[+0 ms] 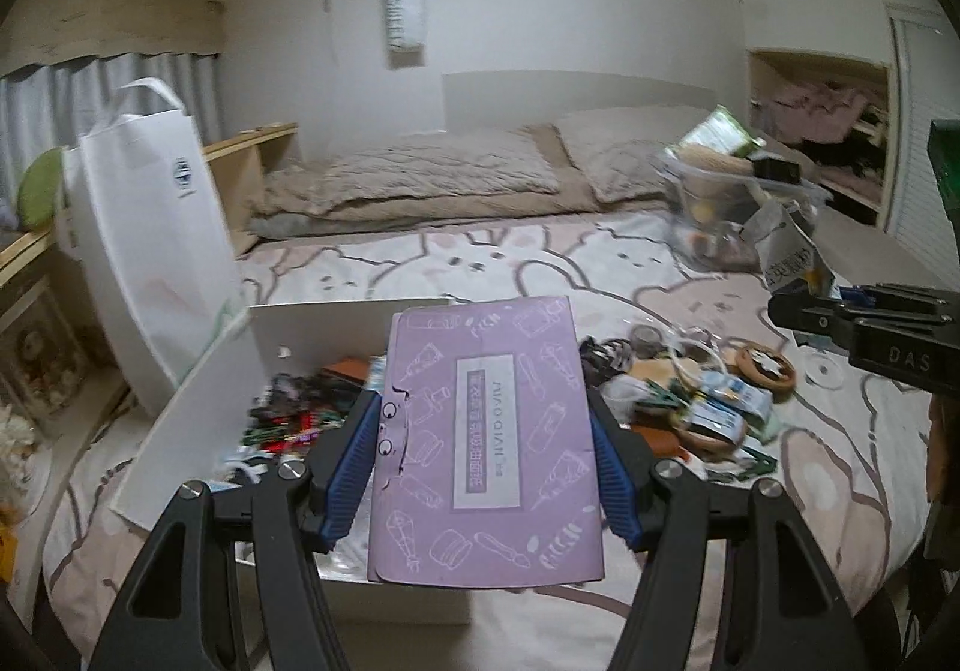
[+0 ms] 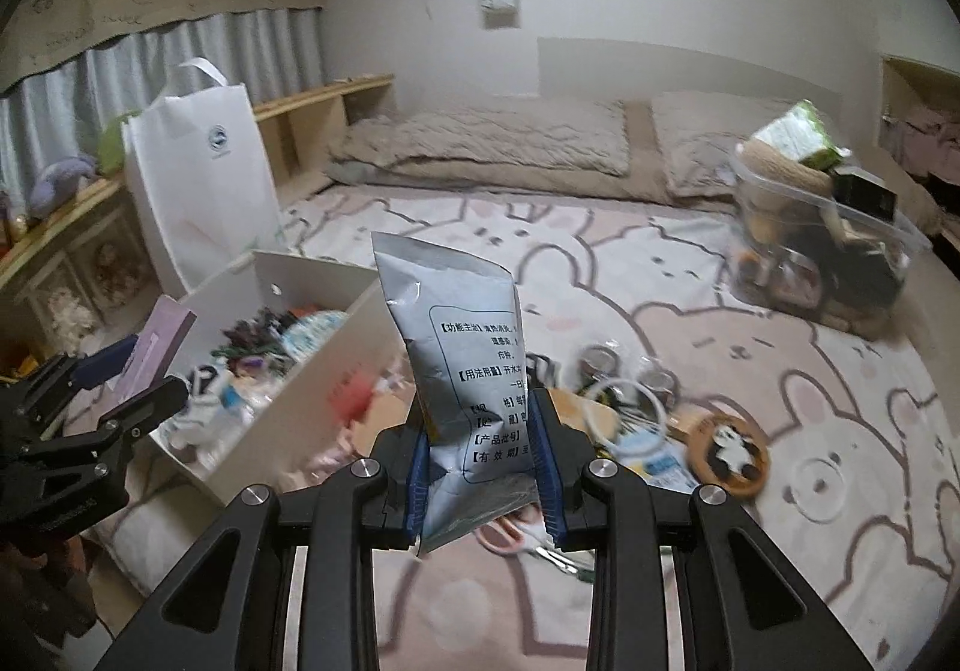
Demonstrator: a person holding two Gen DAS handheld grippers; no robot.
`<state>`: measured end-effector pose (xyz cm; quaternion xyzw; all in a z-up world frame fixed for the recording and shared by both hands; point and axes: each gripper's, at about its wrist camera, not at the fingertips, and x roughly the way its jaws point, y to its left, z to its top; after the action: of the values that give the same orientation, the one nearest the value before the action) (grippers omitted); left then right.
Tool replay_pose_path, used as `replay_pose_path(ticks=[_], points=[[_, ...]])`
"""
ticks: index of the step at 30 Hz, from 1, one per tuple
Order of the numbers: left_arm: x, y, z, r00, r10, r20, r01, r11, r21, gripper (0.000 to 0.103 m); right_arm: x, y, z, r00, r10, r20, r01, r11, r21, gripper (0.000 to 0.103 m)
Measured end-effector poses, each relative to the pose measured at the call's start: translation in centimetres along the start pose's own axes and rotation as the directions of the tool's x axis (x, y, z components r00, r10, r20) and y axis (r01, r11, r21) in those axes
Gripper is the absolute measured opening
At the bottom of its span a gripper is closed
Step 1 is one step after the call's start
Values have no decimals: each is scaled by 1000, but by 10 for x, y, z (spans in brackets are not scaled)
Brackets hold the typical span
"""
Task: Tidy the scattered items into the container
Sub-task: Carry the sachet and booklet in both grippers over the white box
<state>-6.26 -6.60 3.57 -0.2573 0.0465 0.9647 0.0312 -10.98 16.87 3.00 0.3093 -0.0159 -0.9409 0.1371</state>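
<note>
On the bed (image 2: 600, 275), a white open box (image 2: 312, 371) sits at left, partly filled with small items. The left tongs (image 1: 486, 431) are clamped on a purple packet (image 1: 486, 443), its long axis pointing away, above the box. The right tongs (image 2: 480, 449) are pinched on an upright silver sachet (image 2: 462, 347), beside the box. Only the right view shows scissors (image 2: 510, 536) beneath the sachet.
</note>
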Motion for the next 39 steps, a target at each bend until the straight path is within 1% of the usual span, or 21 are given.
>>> replay_pose_path(ticks=[6,14,22,24,29,34,39], points=[[-5,29,3,998,68,17,-68,997,-40,65,6,24,16,998,52,30,-51,998,-25,31],[-9,69,9,987,157,37,-154,985,-77,65,14,51,36,992,111,56,-108,992,-62,31],[-7,103,12,977,212,31,-207,972,-114,65,24,75,53,983,175,62,-169,982,-87,31],[-3,113,12,976,217,23,-212,970,-119,65,29,83,55,979,194,54,-189,978,-94,31],[14,132,12,977,212,-26,-214,968,-129,65,40,97,56,973,231,31,-227,969,-101,31],[26,140,9,973,222,-58,-227,969,-98,65,54,109,54,966,258,-8,-258,960,-108,31],[42,146,2,974,197,-109,-205,977,-62,65,66,118,52,958,285,-42,-288,953,-98,31]])
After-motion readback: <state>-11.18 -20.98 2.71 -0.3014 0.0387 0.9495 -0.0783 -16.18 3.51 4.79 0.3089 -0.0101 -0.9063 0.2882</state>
